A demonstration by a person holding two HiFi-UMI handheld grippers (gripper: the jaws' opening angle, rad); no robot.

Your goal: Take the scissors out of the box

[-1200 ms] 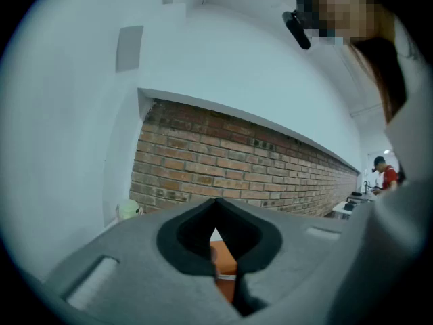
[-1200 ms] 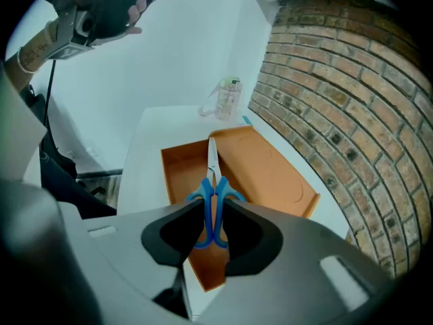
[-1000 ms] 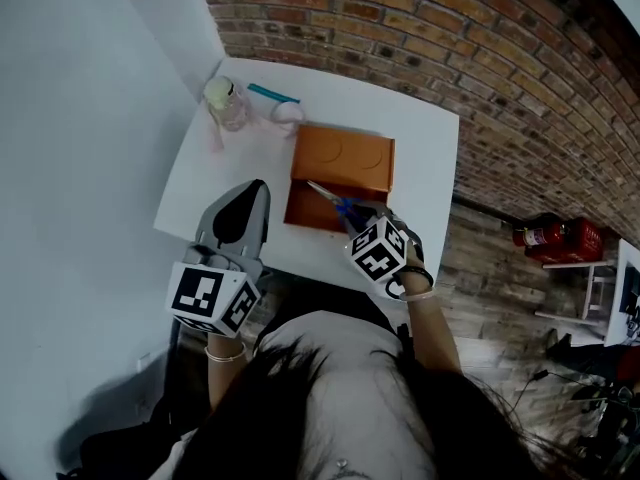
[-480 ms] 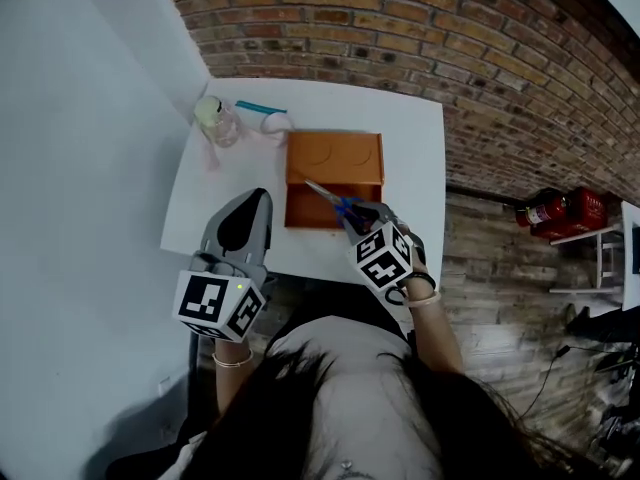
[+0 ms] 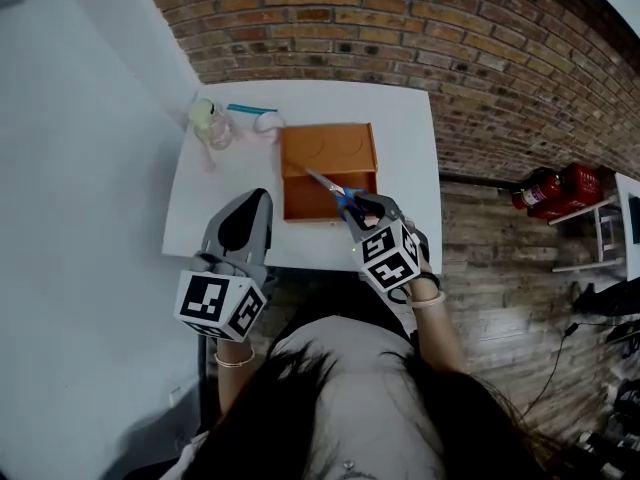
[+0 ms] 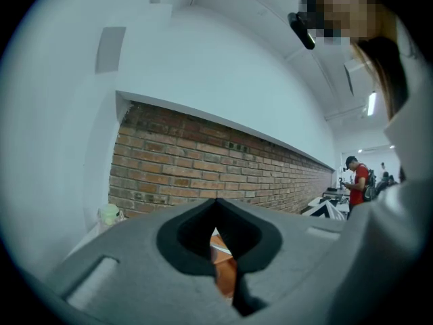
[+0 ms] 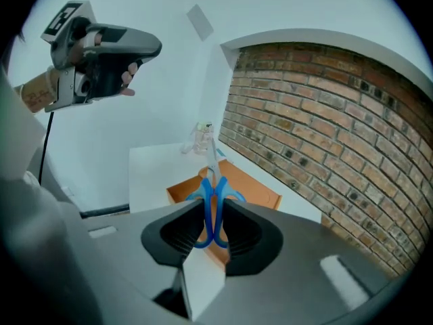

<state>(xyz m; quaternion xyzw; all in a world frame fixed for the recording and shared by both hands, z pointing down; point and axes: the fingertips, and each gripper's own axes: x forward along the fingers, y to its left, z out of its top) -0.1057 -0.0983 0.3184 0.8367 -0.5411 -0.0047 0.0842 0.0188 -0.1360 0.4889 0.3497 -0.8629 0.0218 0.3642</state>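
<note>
Blue-handled scissors (image 5: pixel 332 190) hang clamped in my right gripper (image 5: pixel 358 206) over the front edge of the open orange box (image 5: pixel 330 148), with bare white table (image 5: pixel 405 138) on either side. My left gripper (image 6: pixel 216 202) has its jaws together on nothing, facing the brick wall (image 6: pixel 203 161). My right pads pinch the handles, and the blades point out over the box.

Bright, even light lay on the white square tabletop (image 5: pixel 405 148) without glare, and one long ceiling strip lamp (image 6: pixel 371 103) glowed far off in the left gripper view. Wide-angle lenses bowed the red brick wall (image 5: pixel 420 28) and left black rounded corners in both gripper views. The grey left gripper (image 6: pixel 216 203), close to its lens, looked soft and shaded.
</note>
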